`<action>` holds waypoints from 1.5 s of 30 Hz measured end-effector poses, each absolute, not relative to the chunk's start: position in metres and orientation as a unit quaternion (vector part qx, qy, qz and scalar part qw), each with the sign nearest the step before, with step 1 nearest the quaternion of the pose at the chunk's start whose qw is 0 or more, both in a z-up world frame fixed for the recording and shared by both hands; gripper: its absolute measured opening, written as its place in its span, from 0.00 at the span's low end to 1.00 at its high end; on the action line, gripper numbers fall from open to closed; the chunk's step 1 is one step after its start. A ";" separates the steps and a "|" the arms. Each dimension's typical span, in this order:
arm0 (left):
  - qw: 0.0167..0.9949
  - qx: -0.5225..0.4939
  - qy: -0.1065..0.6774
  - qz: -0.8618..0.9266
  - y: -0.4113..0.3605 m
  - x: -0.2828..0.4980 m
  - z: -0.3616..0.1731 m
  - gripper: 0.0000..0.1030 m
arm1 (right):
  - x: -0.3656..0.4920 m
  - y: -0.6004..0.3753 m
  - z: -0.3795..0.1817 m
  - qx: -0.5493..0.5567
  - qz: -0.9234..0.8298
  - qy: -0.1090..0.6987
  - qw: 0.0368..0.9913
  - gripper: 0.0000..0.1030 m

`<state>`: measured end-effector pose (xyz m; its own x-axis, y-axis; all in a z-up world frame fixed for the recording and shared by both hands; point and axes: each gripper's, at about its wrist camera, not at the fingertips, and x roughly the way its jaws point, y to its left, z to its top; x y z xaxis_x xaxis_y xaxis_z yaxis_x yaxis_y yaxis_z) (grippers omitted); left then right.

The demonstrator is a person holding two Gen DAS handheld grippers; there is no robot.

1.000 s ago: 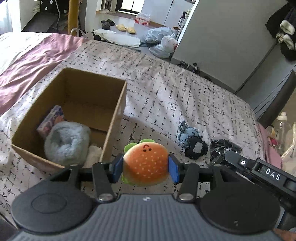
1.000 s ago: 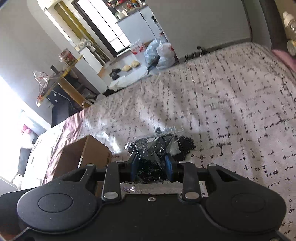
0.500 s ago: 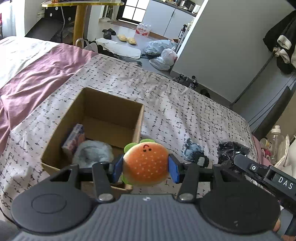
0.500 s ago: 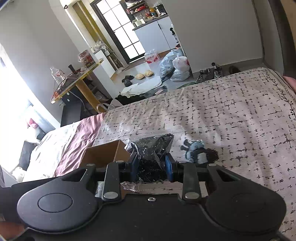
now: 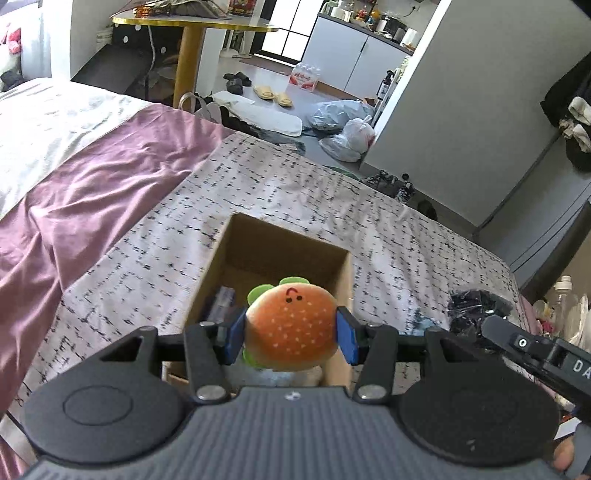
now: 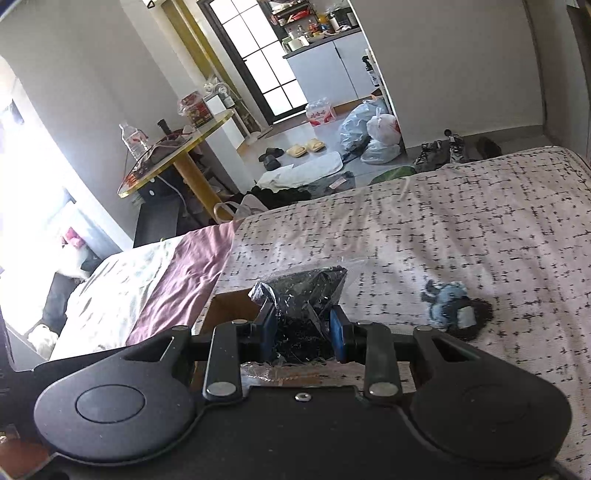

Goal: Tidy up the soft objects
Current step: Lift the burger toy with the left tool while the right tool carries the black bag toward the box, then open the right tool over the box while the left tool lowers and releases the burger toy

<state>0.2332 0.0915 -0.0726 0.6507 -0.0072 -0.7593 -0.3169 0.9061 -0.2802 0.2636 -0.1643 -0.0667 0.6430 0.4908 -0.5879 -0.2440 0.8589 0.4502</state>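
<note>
Landmark: cardboard box (image 5: 280, 254) on the patterned bedspread (image 5: 388, 236).

Left gripper (image 5: 291, 334): blue pads (image 5: 347, 334) pressed on both sides of the burger plush (image 5: 291, 326), held in the air over the near half of the box. The plush hides most of the box floor; a small printed packet (image 5: 221, 299) shows against the box's left wall, and something pale lies under the plush, too hidden to name.

Right gripper (image 6: 302, 326): jaws closed on a clear bag of black bits (image 6: 303, 295), the film bunched between the pads. In the right wrist view the bag covers most of the box (image 6: 229, 306); only a brown corner shows to its left. In the left wrist view the same bag (image 5: 476, 304) hangs right of the box, above the bedspread, with the right gripper's arm (image 5: 535, 350) reaching in from the lower right edge.

Around: a blue-grey plush (image 6: 445, 302) lies on the bedspread right of the box, touching a dark round piece (image 6: 476, 314). A mauve sheet (image 5: 92, 192) lies left of the box. Beyond the box, off the bed: a yellow round table (image 5: 192, 26), slippers (image 5: 275, 94), plastic bags (image 5: 351, 129).

Writing: white letters "DA" on the right gripper's arm, cut off by the frame edge. A red pack on the floor carries print too small to read.
</note>
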 end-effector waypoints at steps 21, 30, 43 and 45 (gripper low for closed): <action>0.872 -0.227 0.424 0.087 0.154 0.262 -0.096 0.49 | 0.287 -0.087 -0.082 0.137 0.213 0.402 0.880 0.30; 0.863 -0.242 0.434 0.092 0.166 0.271 -0.108 0.49 | 0.302 -0.062 -0.105 0.112 0.214 0.429 0.870 0.30; 0.856 -0.245 0.446 0.097 0.171 0.285 -0.121 0.49 | 0.315 -0.057 -0.125 0.124 0.203 0.454 0.859 0.47; 0.855 -0.244 0.447 0.095 0.169 0.289 -0.124 0.49 | 0.313 -0.060 -0.123 0.117 0.197 0.448 0.864 0.47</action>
<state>0.2886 0.1690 -0.1235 0.5813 -0.0554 -0.8118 -0.3816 0.8626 -0.3321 0.3127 -0.0604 -0.1230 0.5203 0.4449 -0.7289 -0.2351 0.8952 0.3786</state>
